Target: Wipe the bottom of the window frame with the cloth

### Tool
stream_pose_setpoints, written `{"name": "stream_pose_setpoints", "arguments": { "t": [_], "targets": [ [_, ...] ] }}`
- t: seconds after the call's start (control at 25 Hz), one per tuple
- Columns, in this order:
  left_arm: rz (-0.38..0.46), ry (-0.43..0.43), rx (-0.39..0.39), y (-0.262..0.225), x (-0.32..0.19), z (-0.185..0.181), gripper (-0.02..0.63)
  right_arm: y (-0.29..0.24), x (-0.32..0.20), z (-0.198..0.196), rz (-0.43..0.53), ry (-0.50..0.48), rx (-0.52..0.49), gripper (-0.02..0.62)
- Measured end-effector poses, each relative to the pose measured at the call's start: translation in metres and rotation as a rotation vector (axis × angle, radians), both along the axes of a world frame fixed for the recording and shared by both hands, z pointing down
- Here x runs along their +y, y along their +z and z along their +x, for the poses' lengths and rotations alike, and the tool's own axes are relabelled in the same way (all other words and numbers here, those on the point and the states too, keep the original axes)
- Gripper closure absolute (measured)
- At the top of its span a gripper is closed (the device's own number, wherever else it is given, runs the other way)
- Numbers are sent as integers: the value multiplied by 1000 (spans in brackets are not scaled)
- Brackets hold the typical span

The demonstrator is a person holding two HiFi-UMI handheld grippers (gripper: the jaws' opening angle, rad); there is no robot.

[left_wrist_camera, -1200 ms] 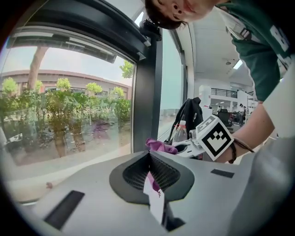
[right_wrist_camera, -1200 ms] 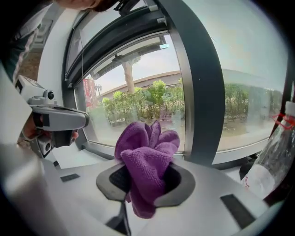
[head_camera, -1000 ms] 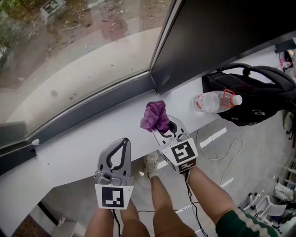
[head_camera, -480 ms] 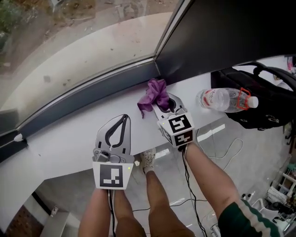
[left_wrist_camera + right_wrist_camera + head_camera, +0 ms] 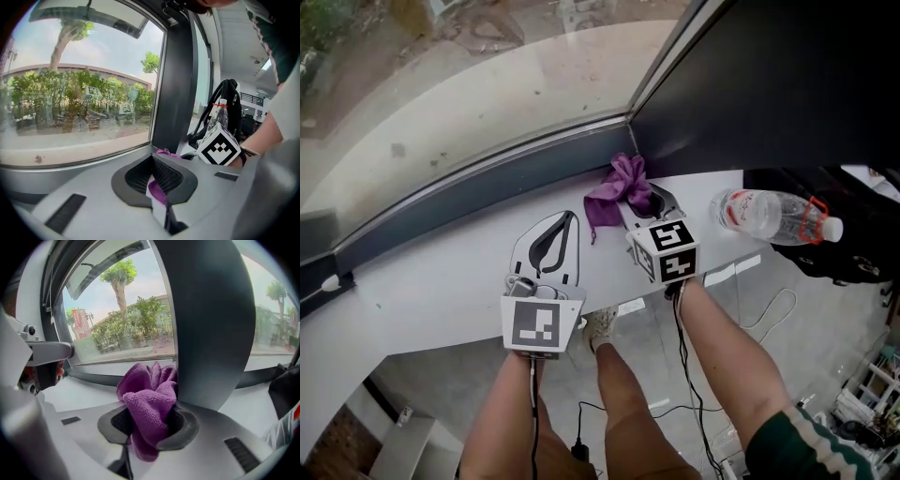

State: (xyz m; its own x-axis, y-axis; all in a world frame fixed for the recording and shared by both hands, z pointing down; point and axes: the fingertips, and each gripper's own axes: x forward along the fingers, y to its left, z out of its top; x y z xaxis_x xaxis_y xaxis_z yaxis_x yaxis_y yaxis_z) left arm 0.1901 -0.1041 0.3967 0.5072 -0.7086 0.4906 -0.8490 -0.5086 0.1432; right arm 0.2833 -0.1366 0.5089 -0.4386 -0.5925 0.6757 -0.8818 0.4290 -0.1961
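A purple cloth point(image 5: 622, 185) is bunched in my right gripper point(image 5: 639, 201), which is shut on it. The cloth hangs over the white sill point(image 5: 441, 281), close below the dark bottom rail of the window frame point(image 5: 487, 192) and near its corner with the dark pillar point(image 5: 750, 84). In the right gripper view the cloth point(image 5: 149, 401) fills the jaws of the right gripper point(image 5: 148, 425), with the pillar point(image 5: 206, 319) just behind. My left gripper point(image 5: 566, 218) lies over the sill to the left, shut and holding nothing. The left gripper view shows its jaws closed point(image 5: 152, 171) and the cloth point(image 5: 165, 152) beyond.
A clear plastic bottle point(image 5: 769, 216) lies on the sill to the right of the grippers. A black backpack point(image 5: 853, 234) sits beyond it. The sill's near edge runs under my forearms, with the floor and a cable point(image 5: 769, 319) below.
My right gripper has carried the cloth forward, closer to the frame's bottom rail and corner. The left gripper has moved forward over the sill.
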Motion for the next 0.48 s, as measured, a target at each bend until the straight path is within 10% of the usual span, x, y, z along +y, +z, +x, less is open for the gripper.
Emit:
{"name": "stream_pose_setpoints", "arguments": {
  "t": [0.48],
  "targets": [
    [26, -5, -16, 18, -11, -15, 597, 22, -4, 4, -28, 56, 42, 482]
  ]
}}
